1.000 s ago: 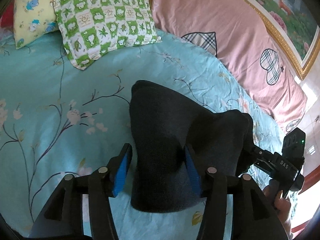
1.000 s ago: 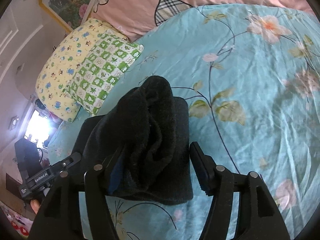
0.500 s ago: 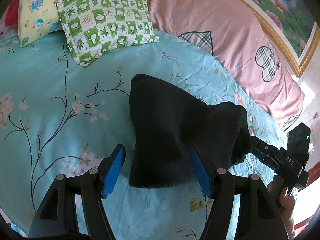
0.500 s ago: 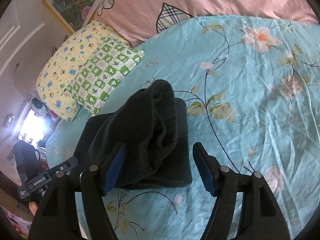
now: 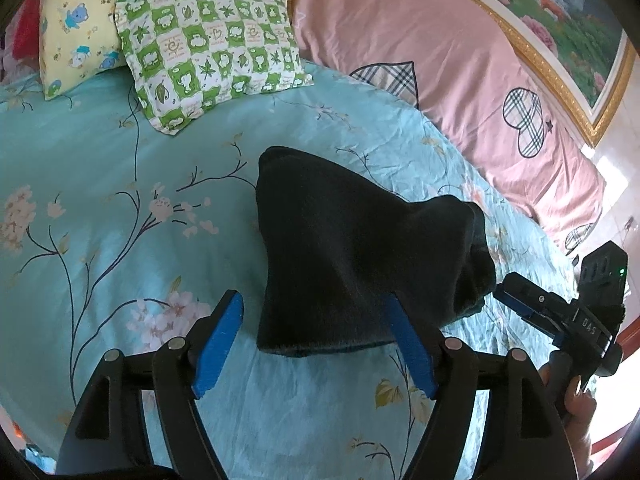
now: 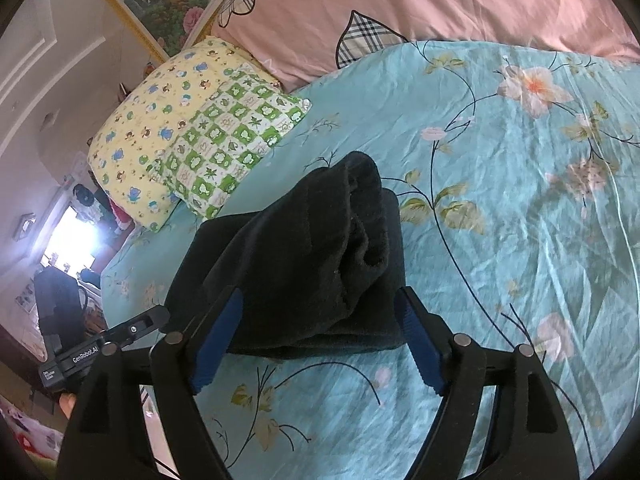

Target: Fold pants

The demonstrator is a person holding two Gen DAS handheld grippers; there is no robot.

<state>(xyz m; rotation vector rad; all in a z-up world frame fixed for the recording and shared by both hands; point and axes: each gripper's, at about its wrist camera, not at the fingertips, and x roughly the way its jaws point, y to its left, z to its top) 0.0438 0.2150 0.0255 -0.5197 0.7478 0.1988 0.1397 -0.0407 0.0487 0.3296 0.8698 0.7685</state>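
Observation:
The black pants (image 5: 352,264) lie folded in a thick bundle on the turquoise flowered sheet (image 5: 120,240). My left gripper (image 5: 314,344) sits at their near edge. Its jaws are opening, the blue pads (image 5: 218,340) stand wide, and only the bundle's edge lies between them, not pressed. In the right wrist view the pants (image 6: 304,256) show a rumpled top fold. My right gripper (image 6: 316,344) is at the other end, jaws opening, with pads either side of the bundle's near edge and no squeeze. Each gripper shows in the other's view: the right gripper (image 5: 516,296), the left gripper (image 6: 136,326).
A green checked pillow (image 5: 212,56) and a yellow cartoon pillow (image 5: 76,28) lie at the head of the bed. A pink quilt with plaid hearts (image 5: 460,64) runs along the far side under a gold-framed picture (image 5: 560,20). A hand (image 5: 576,396) holds the right gripper near the bed's edge.
Both grippers have spread their jaws and drawn back a little from the pants. The bundle has been let go and rests on the sheet.

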